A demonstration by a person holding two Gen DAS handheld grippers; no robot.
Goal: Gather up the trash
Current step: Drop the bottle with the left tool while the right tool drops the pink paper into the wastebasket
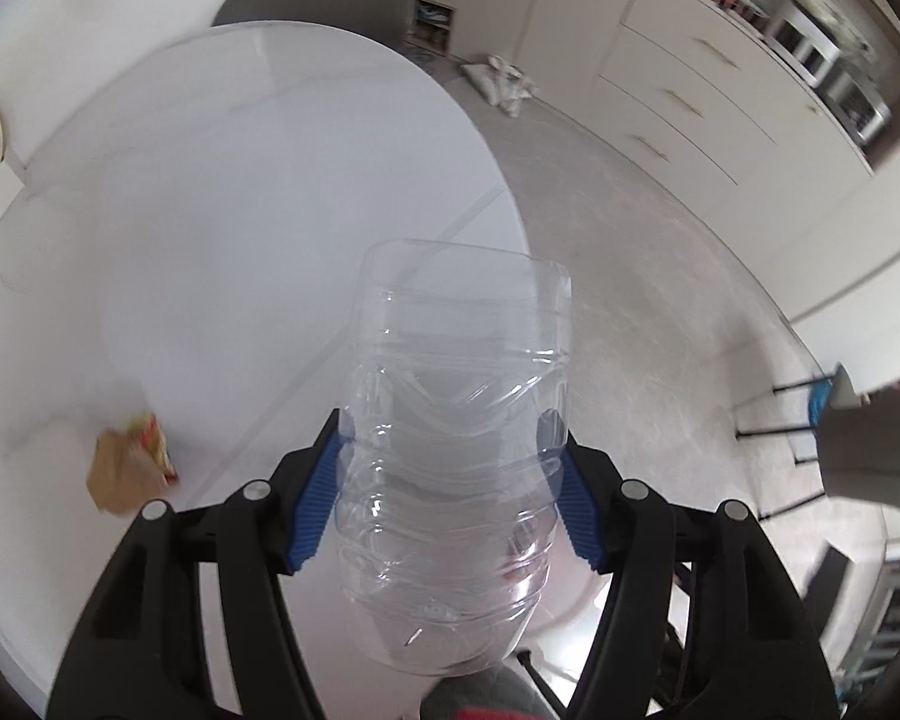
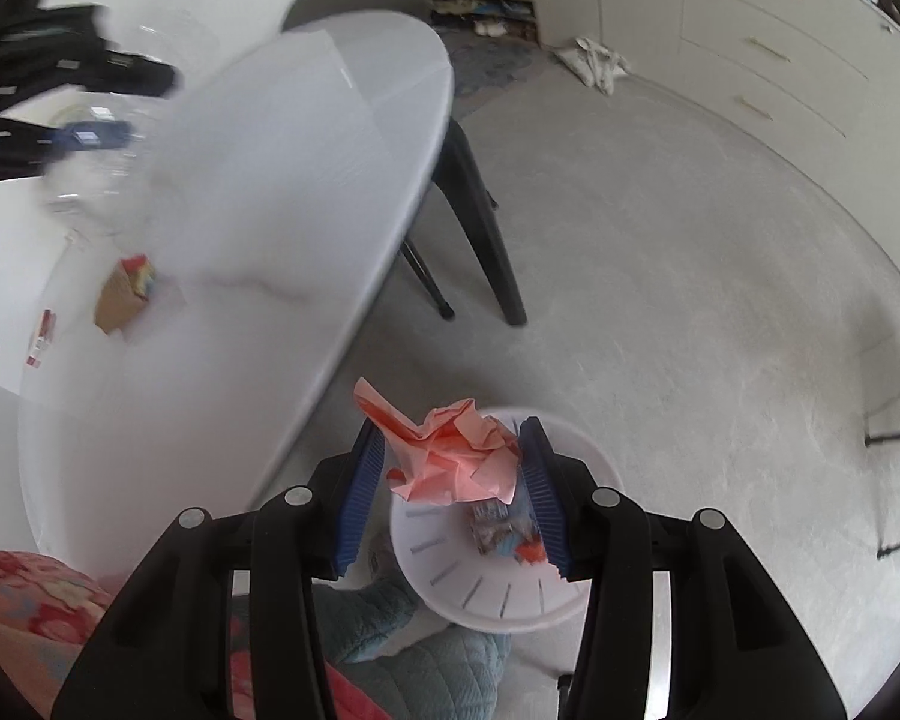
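My left gripper is shut on a clear plastic bottle, held above the edge of the round white table. A brown and red crumpled wrapper lies on the table to the left. In the right wrist view my right gripper is shut on a crumpled pink paper, hanging over a white slotted bin on the floor, which holds a small piece of trash. The left gripper shows blurred at the upper left with the bottle. The wrapper is on the table there too.
A dark chair stands under the table's far side. White drawers line the right wall. A white bundle lies on the grey carpet. A person's pink and teal clothing is at the bottom, next to the bin.
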